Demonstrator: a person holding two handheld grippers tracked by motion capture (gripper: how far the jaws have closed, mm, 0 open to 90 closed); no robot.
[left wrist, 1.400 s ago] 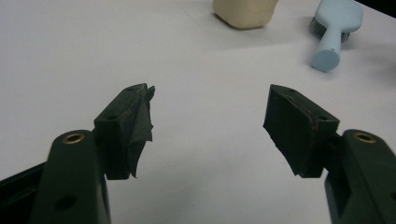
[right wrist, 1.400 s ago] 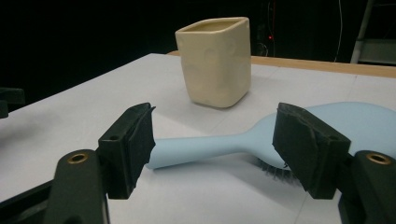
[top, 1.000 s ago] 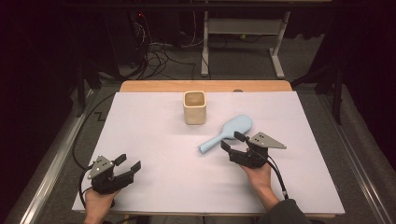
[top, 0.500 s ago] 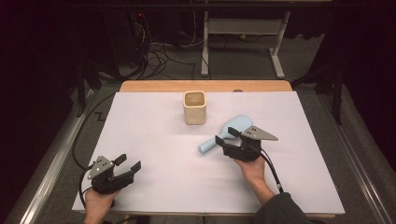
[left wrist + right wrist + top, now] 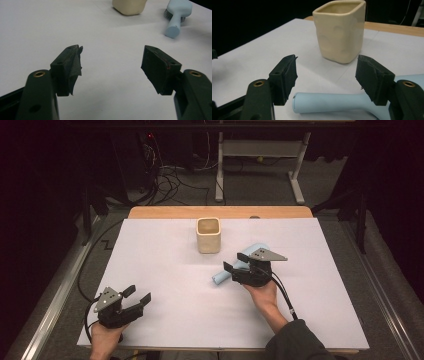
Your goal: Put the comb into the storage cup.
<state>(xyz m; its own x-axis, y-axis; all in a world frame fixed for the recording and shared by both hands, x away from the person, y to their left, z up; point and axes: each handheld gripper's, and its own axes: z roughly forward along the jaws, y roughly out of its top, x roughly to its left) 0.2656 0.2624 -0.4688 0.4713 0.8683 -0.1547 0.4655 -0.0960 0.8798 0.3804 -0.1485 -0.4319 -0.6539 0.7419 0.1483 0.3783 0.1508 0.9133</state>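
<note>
Hovering over the light blue brush [image 5: 235,268] with my right gripper [image 5: 239,263], I keep my jaws spread wide, nothing pinched between them. In my right gripper view the brush [image 5: 332,102] lies flat on the white table cover [image 5: 257,57] just below and between my fingertips, its handle running crosswise under them: the rounded butt end points toward my left pad [image 5: 287,75], and the handle widens toward the head beneath my right pad. From the high view its long axis runs on a slant, butt end toward my side of the table and to the left, head away and to the right, partly hidden under my gripper.

Straight ahead of my right fingertips stands the cream square cup [image 5: 340,31], upright, mouth up, near the brush but apart from it. Nothing lies between my pads and the handle.

My left gripper [image 5: 135,299] rests low near the table's near left corner, well apart from the brush, its jaws spread too and holding nothing. Seen along it, the brush [image 5: 176,16] lies far ahead to the right, bristles down, with the cup [image 5: 128,6] beside it to the left.
</note>
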